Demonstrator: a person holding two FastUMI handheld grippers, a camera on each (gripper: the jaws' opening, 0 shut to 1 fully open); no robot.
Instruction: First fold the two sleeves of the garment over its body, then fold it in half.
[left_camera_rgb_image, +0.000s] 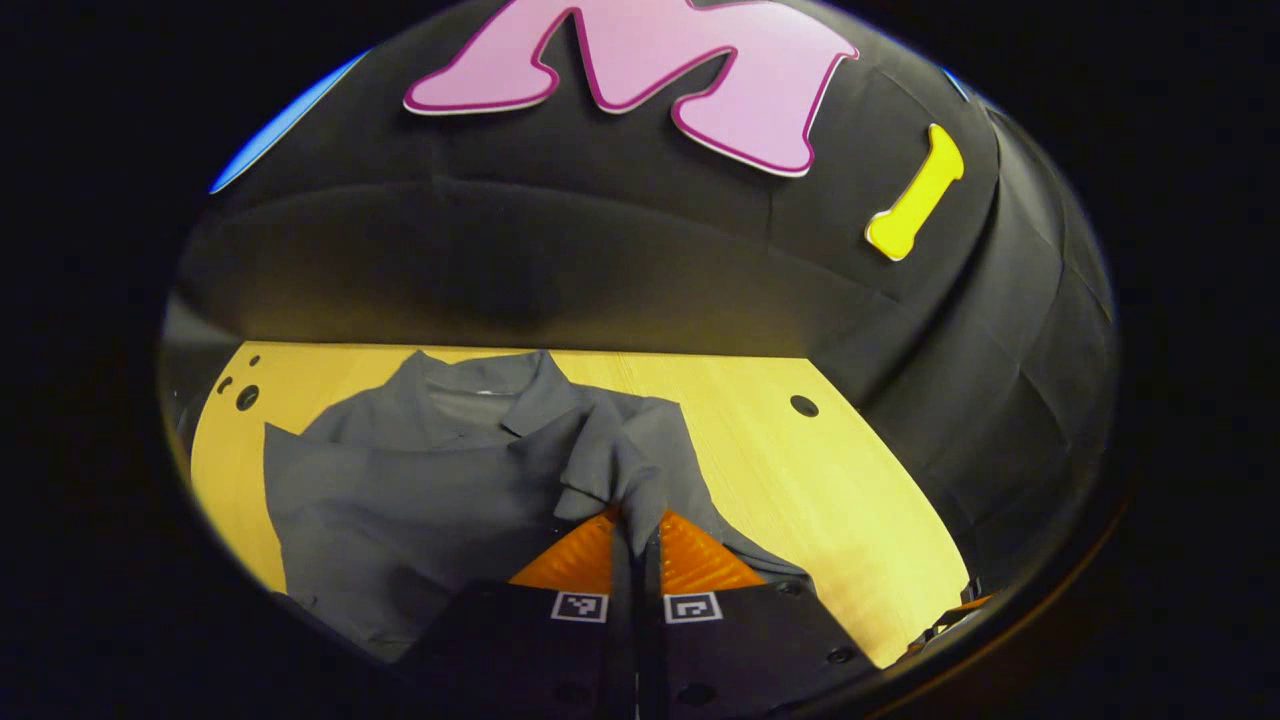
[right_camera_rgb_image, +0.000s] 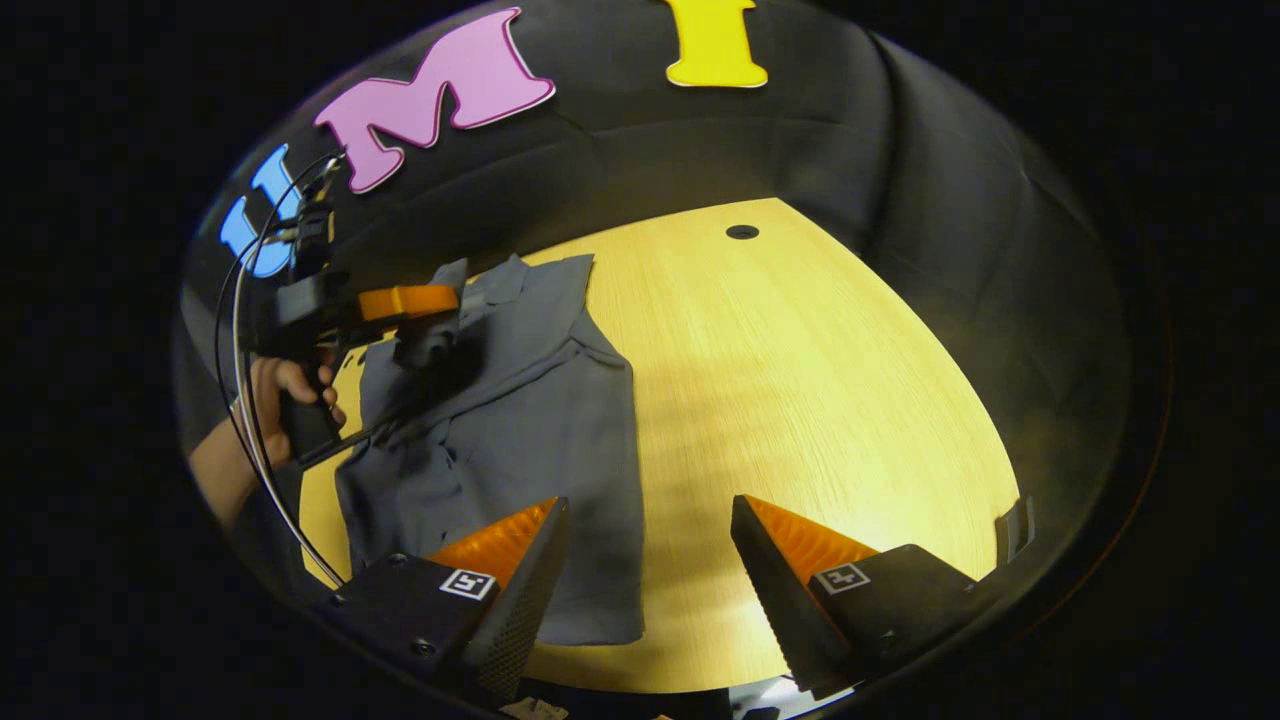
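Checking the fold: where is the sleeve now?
In the left gripper view the left tool pinches the sleeve, lifted over the shirt, right of its collar.

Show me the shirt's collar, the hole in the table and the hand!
collar (left_camera_rgb_image: 480, 385): left gripper view, on its grey fold.
hole (right_camera_rgb_image: 741, 232): right gripper view, its dark middle.
hand (right_camera_rgb_image: 290, 385): right gripper view, on the knuckles.

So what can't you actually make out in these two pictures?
- Left gripper view: the left tool hides the shirt fabric it pinches and the near hem.
- Right gripper view: the right tool covers the shirt's near-left corner; the shirt's left side lies behind the person's hand.
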